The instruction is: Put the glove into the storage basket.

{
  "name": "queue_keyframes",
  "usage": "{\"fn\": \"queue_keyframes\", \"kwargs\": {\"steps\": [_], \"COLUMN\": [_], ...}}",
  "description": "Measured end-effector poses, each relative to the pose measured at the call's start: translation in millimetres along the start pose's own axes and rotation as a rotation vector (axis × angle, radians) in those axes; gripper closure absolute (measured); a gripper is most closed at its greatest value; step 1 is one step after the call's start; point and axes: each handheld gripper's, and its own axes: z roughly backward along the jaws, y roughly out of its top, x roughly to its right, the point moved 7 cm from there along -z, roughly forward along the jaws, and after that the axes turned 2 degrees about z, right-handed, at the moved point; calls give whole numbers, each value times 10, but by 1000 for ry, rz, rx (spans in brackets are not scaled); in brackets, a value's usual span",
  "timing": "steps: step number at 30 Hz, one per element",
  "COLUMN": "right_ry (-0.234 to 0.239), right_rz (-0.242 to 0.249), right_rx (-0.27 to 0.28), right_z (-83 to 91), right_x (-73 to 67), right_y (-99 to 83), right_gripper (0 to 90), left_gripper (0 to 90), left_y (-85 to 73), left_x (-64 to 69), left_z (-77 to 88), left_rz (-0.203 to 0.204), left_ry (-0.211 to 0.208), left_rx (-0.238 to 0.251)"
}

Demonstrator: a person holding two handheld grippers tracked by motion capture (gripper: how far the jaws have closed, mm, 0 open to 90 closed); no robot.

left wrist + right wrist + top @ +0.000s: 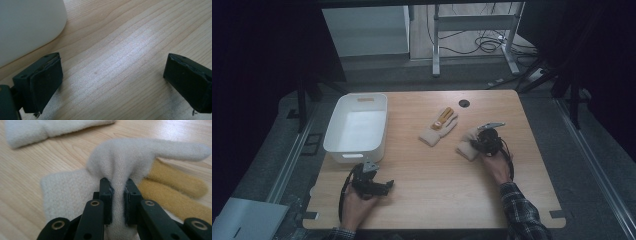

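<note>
Now, starting at the left edge of the tabletop: the white bin sits there with nothing inside it that the high view can make out, so no glove has gone in yet, if that is where they are headed. Just in front of it the left gripper rests low over bare wood near the bin's front corner, its fingers spread wide with nothing between them, and the bin's white wall rises just beside them in the left gripper view.

Moving toward the middle, the far glove, cream with yellow on it, lies flat and untouched, well apart from both grippers.

And over on the right, here is the action: the right gripper is down on the near glove, and its fingers are clamped on a ridge of the cream knit, bunching the fabric up between them. The yellow finger parts of that glove splay out to the right in the right gripper view, lying on the wood.

So by my reading, the grasp on the first glove is made but the lift has not begun, since most of it lies on the surface. Left to do: carry this one off, then come back for the second.
</note>
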Motion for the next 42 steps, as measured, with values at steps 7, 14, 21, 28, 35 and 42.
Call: {"fn": "queue_keyframes", "kwargs": {"steps": [7, 14, 21, 28, 35, 42], "right_ry": [43, 109, 192, 323, 361, 340], "right_rz": [37, 93, 177, 255, 327, 275], "right_rx": [30, 58, 71, 41, -43, 12], "right_z": [226, 477, 685, 674, 307, 395], "right_x": [-76, -290, -660, -1088, -1333, -1239], "right_y": [70, 113, 89, -24, -344, -276], "right_gripper": [796, 795, 794, 790, 648, 440], "left_gripper": [25, 25, 26, 26, 26, 26], "left_y": [-1, 0, 0, 0, 0, 0], "left_x": [0, 1, 1, 0, -1, -1], "left_z": [1, 0, 0, 1, 0, 1], "left_rz": [-1, 0, 1, 0, 0, 0], "left_ry": [0, 0, -1, 0, 1, 1], "left_rx": [-1, 0, 0, 0, 1, 0]}}
